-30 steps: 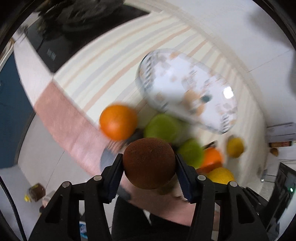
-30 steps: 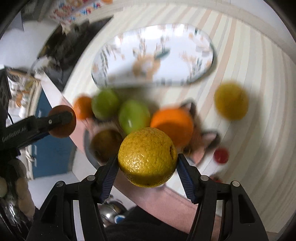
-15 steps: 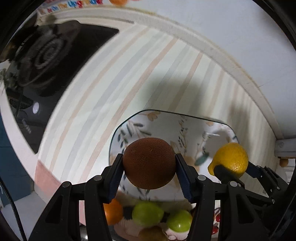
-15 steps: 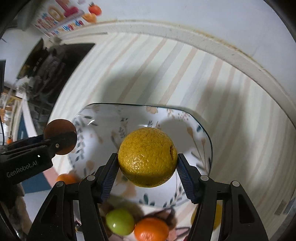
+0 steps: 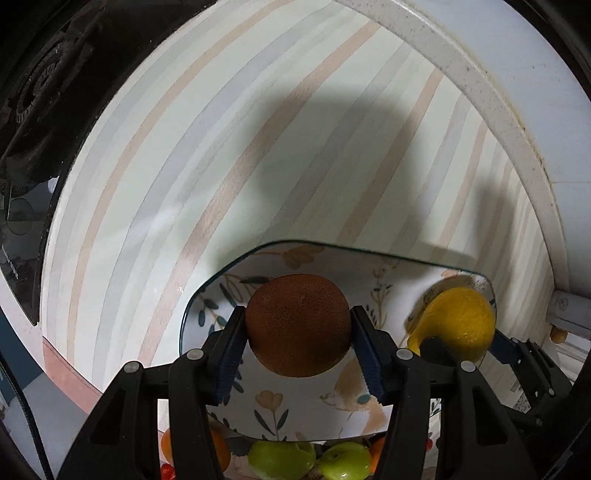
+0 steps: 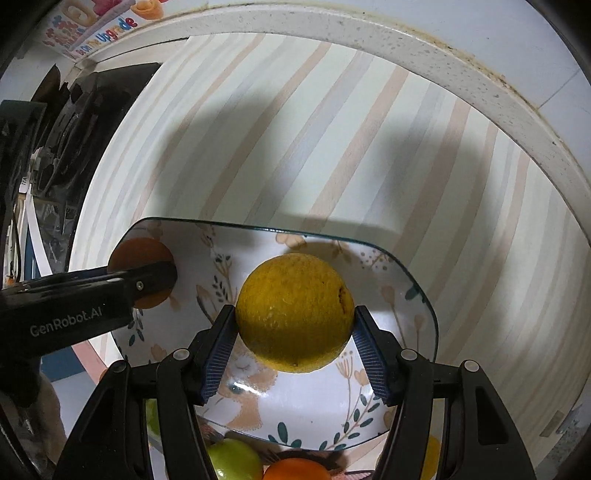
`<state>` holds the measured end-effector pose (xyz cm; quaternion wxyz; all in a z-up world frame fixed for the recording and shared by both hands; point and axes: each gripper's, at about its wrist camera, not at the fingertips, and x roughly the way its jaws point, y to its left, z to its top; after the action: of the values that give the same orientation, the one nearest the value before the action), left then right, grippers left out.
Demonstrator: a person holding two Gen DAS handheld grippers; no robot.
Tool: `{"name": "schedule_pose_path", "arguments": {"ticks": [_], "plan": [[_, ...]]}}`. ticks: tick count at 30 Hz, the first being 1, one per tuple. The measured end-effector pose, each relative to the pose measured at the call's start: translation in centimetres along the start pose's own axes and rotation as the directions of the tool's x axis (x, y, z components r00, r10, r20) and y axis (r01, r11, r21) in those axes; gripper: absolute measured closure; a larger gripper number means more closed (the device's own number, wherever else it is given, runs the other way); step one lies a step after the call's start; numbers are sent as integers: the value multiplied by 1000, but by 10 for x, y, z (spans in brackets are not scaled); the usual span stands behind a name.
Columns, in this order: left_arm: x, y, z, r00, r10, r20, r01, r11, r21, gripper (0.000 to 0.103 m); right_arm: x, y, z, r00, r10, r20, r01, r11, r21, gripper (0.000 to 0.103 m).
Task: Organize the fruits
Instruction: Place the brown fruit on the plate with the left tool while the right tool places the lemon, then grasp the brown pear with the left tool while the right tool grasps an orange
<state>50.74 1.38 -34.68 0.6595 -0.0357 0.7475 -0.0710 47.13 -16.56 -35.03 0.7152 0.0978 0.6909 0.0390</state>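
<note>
**Two fruits poised over the plate**

The left tongs [image 5: 298,345] grasp a brown round fruit [image 5: 297,325] and the right tongs [image 6: 294,347] grasp a yellow citrus [image 6: 294,312]; both fruits hang above the floral plate [image 6: 314,413], which lies on the striped table [image 5: 207,155] near its front edge.

The step looks to be setting both down on the plate. To do it well, lower each until it meets the plate before easing the pads apart, since round fruit may roll toward the rim. Keep the two apart, one toward each end, and lift straight up afterwards.

The left view shows two green fruits [image 5: 281,459] and an orange one by the plate's near rim. Only the right view shows the printed sheet [image 6: 92,26] at the table's far corner and the plate's whole far rim.
</note>
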Motion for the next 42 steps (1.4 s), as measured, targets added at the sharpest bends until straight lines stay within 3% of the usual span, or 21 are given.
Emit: {"name": "schedule_pose_path", "arguments": {"ticks": [4, 5, 7, 11, 14, 18, 25, 31, 36, 42], "plan": [[-1, 0, 4, 1000, 5, 3, -5, 1000, -1, 46, -3, 1, 6, 1000, 16, -8, -16, 1000, 18, 31], [-3, 1, 5, 1000, 9, 10, -9, 1000, -5, 42, -4, 1, 8, 1000, 20, -4, -20, 1000, 23, 25], [-4, 0, 5, 1000, 8, 24, -8, 1000, -13, 20, -7, 0, 7, 1000, 25, -1, -25, 999, 28, 21], [-10, 1, 2, 999, 13, 42, -12, 1000, -9, 19, -14, -8, 3, 1000, 28, -4, -28, 999, 42, 20], [-15, 1, -4, 998, 27, 57, -27, 1000, 1, 19, -22, -14, -3, 1000, 25, 8, -26, 998, 52, 10], [-29, -6, -18, 991, 68, 113, -70, 998, 9, 19, -34, -17, -14, 1000, -12, 29, 11, 999, 38, 10], [-61, -7, -68, 957, 157, 246, -160, 987, -6, 19, -55, -5, -54, 995, -64, 79, 64, 998, 4, 10], [-82, -12, -111, 932, 168, 322, -173, 985, -11, 19, -83, 6, -95, 984, -89, 155, 94, 995, -27, 10], [-106, -10, -154, 899, 184, 397, -193, 981, -18, 19, -114, 14, -121, 969, -99, 226, 109, 993, -34, 7], [-134, -17, -198, 871, 165, 462, -179, 984, -15, 19, -155, 26, -152, 949, -84, 303, 108, 992, -63, 7]]}}
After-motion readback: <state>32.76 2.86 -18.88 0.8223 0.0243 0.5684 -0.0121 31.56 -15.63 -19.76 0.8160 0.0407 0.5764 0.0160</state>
